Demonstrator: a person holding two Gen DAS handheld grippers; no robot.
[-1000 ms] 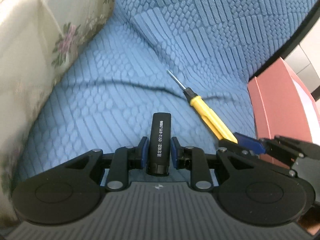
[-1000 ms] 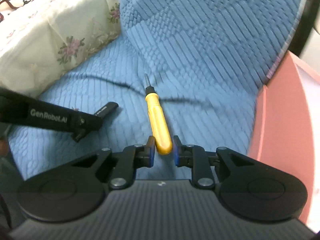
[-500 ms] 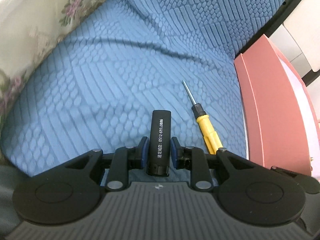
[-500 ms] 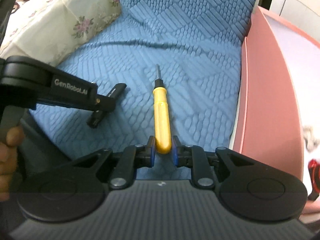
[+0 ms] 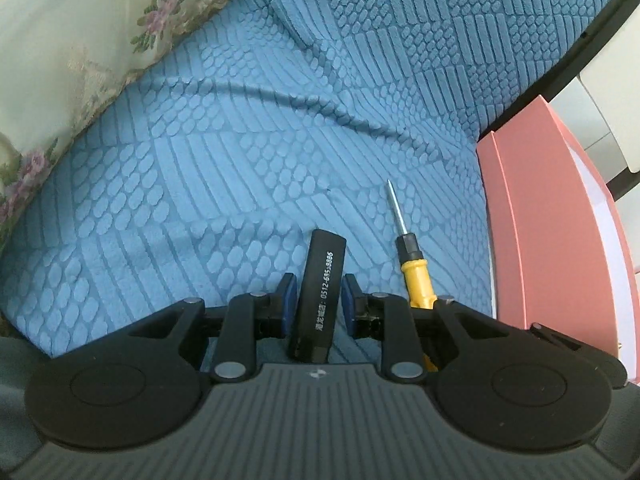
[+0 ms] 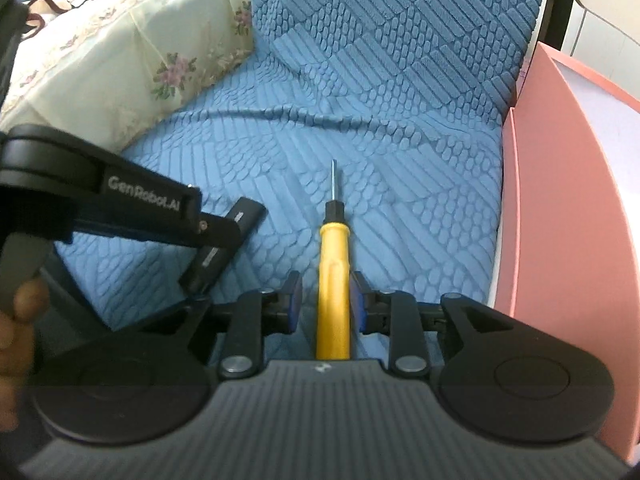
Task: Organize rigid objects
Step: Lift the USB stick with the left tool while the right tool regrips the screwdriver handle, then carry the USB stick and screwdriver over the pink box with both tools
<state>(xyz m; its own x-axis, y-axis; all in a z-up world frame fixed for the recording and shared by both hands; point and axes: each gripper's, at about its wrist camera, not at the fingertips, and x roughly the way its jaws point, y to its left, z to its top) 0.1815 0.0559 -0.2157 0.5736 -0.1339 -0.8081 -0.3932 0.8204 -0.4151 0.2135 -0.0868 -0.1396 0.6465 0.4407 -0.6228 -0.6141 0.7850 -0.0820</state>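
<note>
Left tool (image 6: 208, 236), "GenRobot.AI"; stick (image 5: 320, 296), "0512-695-8886".

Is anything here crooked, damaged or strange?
Nothing looks damaged. The black rectangular stick with white printed digits sits slightly tilted between the left gripper pads, and the yellow-handled screwdriver lies straight in the right gripper. The blue textured cover is creased.
</note>
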